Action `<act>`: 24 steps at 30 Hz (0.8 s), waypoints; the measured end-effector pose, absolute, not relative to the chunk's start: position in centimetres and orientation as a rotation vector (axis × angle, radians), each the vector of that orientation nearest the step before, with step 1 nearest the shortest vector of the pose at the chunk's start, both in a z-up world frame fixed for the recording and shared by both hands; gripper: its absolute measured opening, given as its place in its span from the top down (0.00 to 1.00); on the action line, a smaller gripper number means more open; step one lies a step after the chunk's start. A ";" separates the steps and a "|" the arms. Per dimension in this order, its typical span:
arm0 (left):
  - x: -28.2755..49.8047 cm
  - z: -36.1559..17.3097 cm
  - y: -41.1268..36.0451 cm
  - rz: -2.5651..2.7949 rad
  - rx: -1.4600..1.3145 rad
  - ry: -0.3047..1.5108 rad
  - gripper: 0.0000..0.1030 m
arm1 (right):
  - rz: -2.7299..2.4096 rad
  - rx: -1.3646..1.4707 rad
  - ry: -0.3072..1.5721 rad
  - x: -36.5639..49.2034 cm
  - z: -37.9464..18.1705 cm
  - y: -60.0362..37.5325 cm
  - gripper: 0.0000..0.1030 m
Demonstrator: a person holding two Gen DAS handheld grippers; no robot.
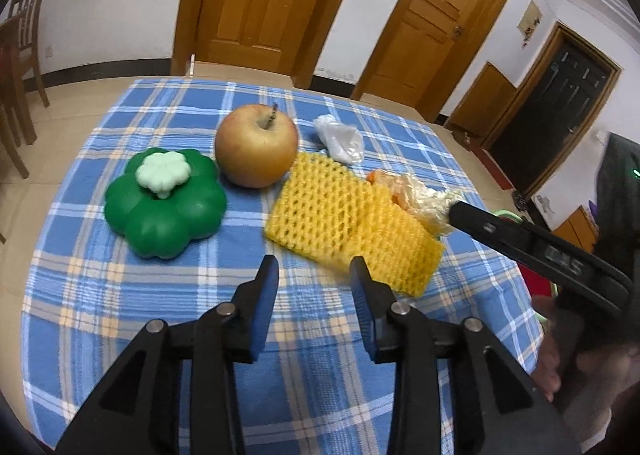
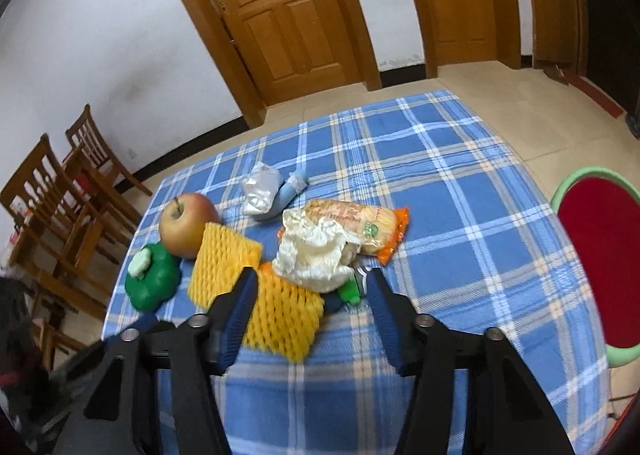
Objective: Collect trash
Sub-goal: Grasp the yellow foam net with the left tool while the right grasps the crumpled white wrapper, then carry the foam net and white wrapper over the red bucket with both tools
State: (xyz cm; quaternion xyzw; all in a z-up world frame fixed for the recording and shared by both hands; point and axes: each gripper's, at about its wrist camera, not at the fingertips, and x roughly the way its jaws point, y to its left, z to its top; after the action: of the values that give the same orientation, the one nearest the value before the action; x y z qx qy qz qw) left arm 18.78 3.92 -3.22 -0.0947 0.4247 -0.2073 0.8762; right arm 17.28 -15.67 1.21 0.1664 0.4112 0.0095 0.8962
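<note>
Lying on the tablecloth (image 1: 120, 295): one apple (image 1: 256, 145); two yellow foam nets (image 1: 344, 223).

Tablecloth (image 1: 120, 287): woven checked cloth, matt. Foam net (image 1: 340, 223): yellow, open-mesh, rough. Green toy (image 1: 168, 207): smooth glossy plastic; snack wrapper (image 2: 360, 227) shiny film.

Blue plaid tablecloth (image 1: 120, 295), yellow foam net (image 1: 332, 215)

Little can be read. On the snack packet (image 2: 362, 229), a round green logo and a line of print are seen, but the letters are too blurred to be made out. On the black arm of the right gripper (image 1: 450, 211), raised characters are seen upside down, not legible with certainty.
</note>
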 end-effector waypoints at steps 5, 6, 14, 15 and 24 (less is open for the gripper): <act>18.8 -3.1 3.3 -0.493 -0.205 0.880 0.63 | 0.026 0.383 0.872 18.4 0.0 -15.6 0.71; 18.8 -3.1 3.3 -0.497 -0.208 0.876 0.59 | 0.030 0.383 0.875 18.5 -0.2 -15.6 0.74; 18.8 -2.9 2.3 -0.502 -0.174 0.869 0.56 | 0.048 0.343 0.831 17.3 0.3 -15.6 0.83; 18.9 -2.8 2.0 -0.504 -0.167 0.869 0.54 | 0.051 0.345 0.819 16.9 0.6 -15.8 0.83; 19.9 -4.0 -1.2 -0.457 -0.055 0.883 0.51 | 0.091 0.389 0.725 13.1 3.4 -19.0 0.83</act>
State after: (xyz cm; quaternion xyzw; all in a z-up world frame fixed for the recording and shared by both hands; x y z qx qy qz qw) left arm 19.92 -1.20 -4.00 -0.0261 0.4236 -0.2190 0.8786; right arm 13.10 -18.98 3.40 0.1891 0.3520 0.0444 0.9156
